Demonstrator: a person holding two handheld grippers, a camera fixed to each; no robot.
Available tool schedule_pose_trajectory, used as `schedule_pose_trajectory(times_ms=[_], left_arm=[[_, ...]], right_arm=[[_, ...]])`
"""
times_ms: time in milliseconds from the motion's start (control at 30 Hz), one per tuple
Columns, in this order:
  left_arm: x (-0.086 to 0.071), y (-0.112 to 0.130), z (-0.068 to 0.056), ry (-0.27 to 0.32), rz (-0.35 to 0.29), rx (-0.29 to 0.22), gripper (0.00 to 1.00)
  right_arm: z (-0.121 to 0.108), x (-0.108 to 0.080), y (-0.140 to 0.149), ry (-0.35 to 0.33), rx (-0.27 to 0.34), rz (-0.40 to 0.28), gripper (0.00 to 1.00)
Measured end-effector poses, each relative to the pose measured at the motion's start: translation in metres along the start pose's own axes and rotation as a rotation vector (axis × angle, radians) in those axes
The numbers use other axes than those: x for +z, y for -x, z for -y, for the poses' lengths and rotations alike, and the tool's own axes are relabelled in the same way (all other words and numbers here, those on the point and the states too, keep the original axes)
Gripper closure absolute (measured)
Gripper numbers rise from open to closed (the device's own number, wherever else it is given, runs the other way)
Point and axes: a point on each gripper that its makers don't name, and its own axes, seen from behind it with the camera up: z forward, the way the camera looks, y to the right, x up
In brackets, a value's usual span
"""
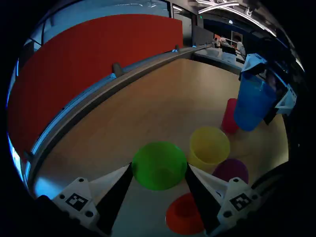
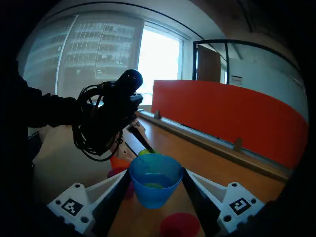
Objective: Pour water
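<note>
Green cup [image 1: 159, 166] sits pinched between the fingers of the left gripper [image 1: 158, 169], just on the near side of the yellow cup [image 1: 209, 149]. Purple cup [image 1: 231, 170] and orange cup [image 1: 183, 213] stand close to the yellow cup on the wooden table [image 1: 158, 102]; the pink cup [image 1: 230, 116] stands beyond it. Right gripper [image 2: 156, 173] clamps the blue cup [image 2: 156, 185], held beyond the yellow cup beside the pink one. Water level in the blue cup: cannot tell.
</note>
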Motion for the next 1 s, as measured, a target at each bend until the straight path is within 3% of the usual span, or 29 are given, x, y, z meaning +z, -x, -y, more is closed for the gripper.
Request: schedule_pose_trajectory(times_ms=[300, 600, 1000], left_arm=[[-0.026, -0.018, 0.002, -0.030, -0.067, -0.010, 0.11], [-0.066, -0.033, -0.015, -0.048, -0.146, -0.012, 0.11], [-0.131, -0.055, -0.038, -0.089, -0.288, -0.033, 0.11]], right_arm=[[0.005, -0.005, -0.013, 0.005, -0.012, -0.012, 0.06], [0.016, -0.013, -0.029, 0.011, -0.024, -0.026, 0.06], [0.036, -0.029, -0.044, 0.024, -0.045, -0.038, 0.06]])
